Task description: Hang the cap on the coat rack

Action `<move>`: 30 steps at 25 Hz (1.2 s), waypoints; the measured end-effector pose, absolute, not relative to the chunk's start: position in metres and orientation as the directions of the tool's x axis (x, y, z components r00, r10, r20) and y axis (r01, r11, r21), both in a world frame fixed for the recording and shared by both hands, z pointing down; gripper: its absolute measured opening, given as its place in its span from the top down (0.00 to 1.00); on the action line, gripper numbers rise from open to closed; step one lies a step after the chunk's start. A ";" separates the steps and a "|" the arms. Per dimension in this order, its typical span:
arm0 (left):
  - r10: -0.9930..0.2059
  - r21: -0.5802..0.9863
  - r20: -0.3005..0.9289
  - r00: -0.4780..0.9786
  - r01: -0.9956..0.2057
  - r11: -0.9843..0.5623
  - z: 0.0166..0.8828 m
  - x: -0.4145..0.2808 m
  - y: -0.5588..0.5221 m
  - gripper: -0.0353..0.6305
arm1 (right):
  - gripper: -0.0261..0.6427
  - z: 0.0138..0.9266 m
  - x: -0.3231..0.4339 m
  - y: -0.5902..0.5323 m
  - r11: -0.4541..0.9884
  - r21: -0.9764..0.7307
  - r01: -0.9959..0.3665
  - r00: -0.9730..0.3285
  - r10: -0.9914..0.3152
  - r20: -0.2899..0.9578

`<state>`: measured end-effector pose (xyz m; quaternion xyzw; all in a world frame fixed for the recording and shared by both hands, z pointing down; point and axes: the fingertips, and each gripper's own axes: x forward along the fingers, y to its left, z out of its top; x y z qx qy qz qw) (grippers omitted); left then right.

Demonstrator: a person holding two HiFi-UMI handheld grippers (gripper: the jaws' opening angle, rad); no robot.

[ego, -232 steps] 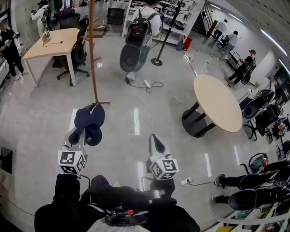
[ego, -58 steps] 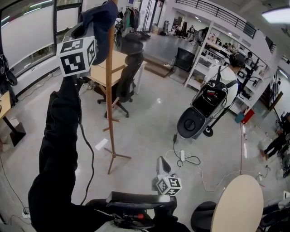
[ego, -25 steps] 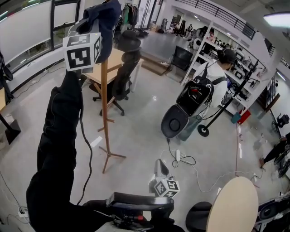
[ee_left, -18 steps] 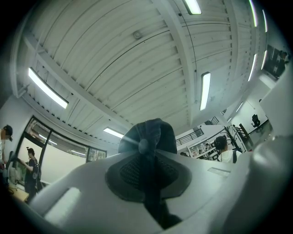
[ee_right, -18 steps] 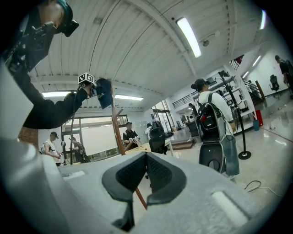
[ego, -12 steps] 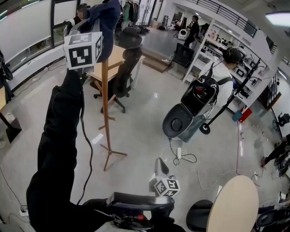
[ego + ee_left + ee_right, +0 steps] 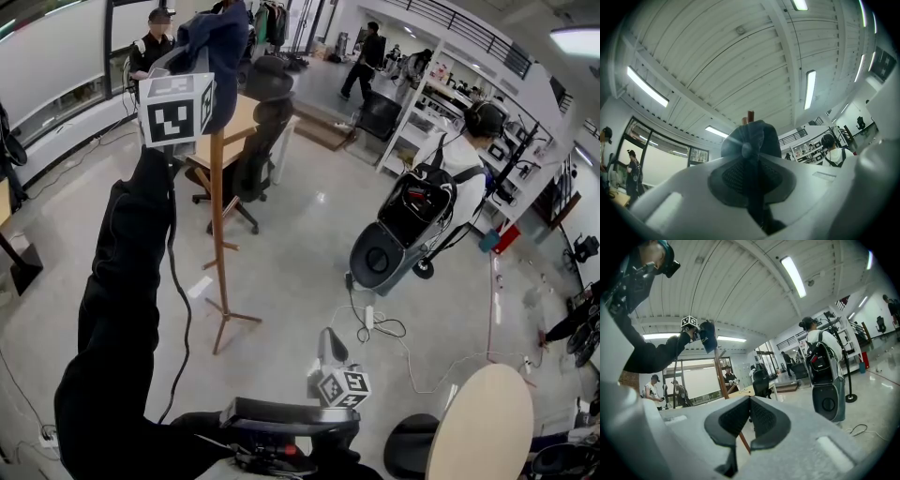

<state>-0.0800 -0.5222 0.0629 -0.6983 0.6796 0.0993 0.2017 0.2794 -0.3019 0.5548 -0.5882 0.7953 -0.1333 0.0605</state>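
Raised from low down, the cap (image 7: 220, 37) now hangs at the coat rack's (image 7: 217, 225) top, pinched in the left gripper's (image 7: 752, 176) closed jaws; releasing before it catches would drop it.

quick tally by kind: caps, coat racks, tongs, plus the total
caps: 1, the dark blue cap up at the top of the rack
coat racks: 1, the wooden coat rack
tongs: 2, left tongs shut on the cap, right tongs shut and empty
total: 4
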 end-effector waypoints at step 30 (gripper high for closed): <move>-0.941 -0.166 -0.329 0.080 -0.986 -0.026 0.100 -0.076 -0.556 0.92 | 0.96 0.558 0.276 -0.302 0.264 -0.292 -0.919 -0.301 -0.949 0.089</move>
